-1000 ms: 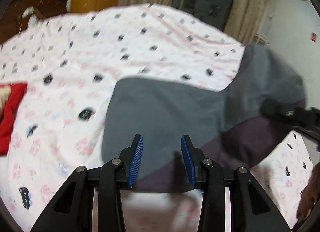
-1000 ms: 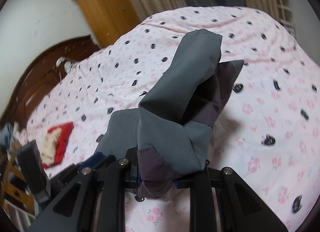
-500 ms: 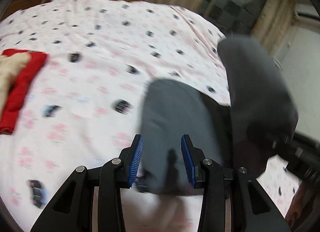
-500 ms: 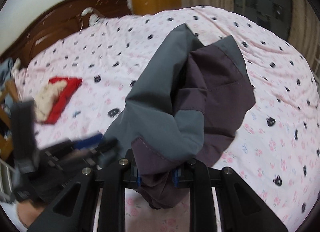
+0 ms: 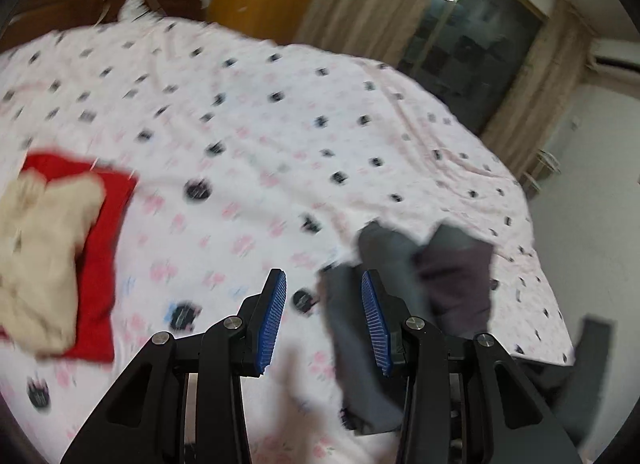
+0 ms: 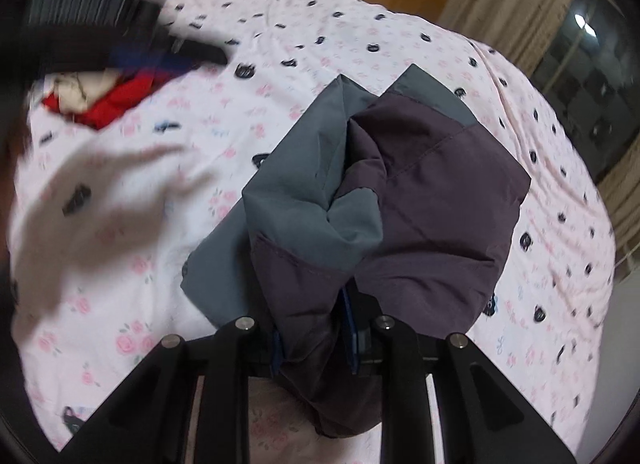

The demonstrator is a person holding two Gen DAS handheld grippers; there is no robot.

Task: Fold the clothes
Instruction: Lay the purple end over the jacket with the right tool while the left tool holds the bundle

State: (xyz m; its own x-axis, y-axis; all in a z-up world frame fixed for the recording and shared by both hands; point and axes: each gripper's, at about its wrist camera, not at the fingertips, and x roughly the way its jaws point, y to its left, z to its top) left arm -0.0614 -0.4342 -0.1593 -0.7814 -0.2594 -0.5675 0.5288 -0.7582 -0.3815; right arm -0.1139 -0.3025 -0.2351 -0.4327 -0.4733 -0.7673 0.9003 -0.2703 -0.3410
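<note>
Right wrist view shows my right tool (image 6: 314, 348) with a bunch of the grey and purple shorts (image 6: 384, 199) between its blue pads. Its jaws are opening a little, but the cloth sits pinched there. The shorts hang over the pink bed (image 6: 400, 35). My left tool (image 5: 324, 320) is open with nothing in it, just beside the shorts (image 5: 404, 280). A red and cream folded pile (image 5: 60, 252) lies well apart, to the left on the bed (image 5: 280, 111).

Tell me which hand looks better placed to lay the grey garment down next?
Probably the right gripper: the grey garment sits bunched between its jaws, which are opening. The left gripper holds nothing, its jaws open over the bedsheet.
</note>
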